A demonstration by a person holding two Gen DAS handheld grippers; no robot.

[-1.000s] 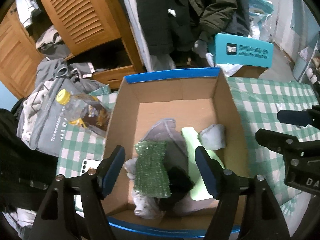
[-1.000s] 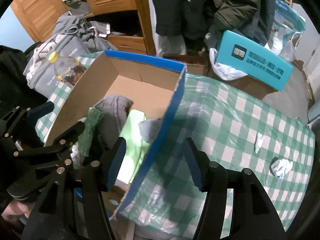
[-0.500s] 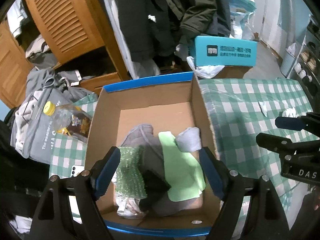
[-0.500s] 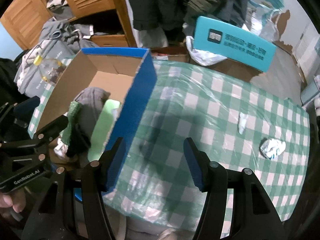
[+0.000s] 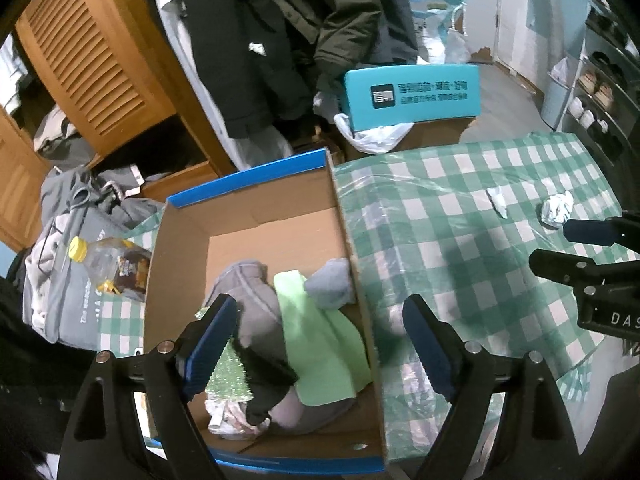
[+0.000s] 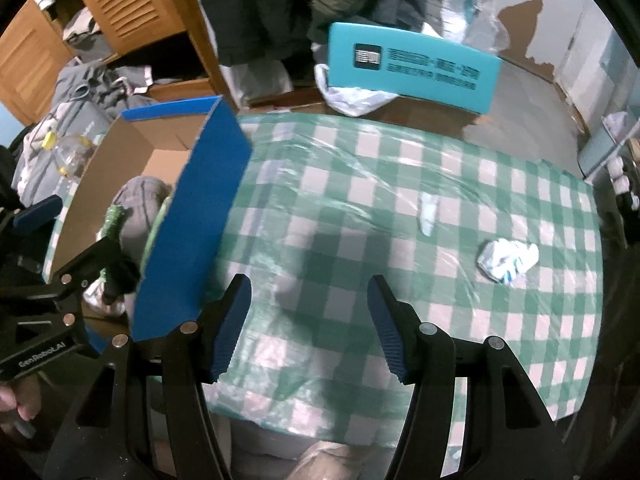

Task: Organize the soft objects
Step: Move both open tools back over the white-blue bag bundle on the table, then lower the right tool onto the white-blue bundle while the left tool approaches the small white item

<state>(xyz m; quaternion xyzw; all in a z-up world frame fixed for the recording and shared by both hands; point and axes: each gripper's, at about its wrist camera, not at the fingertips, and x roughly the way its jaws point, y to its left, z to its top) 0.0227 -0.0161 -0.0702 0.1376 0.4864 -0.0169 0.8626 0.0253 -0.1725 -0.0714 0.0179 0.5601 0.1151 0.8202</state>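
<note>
Only left view shows box [image 5: 256,236] contents, both tools [image 5: 316,344] [image 6: 308,328] agape, empty.

Colours we see on the table and in the box

We see a green-and-white checked tablecloth [image 6: 400,184], a brown cardboard box [image 5: 256,216] with blue outside, a light green cloth [image 5: 320,340], grey cloths [image 5: 252,300], a sparkling green sponge [image 5: 228,372], a turquoise carton [image 5: 412,96], and a yellow-capped bottle [image 5: 108,264].
</note>
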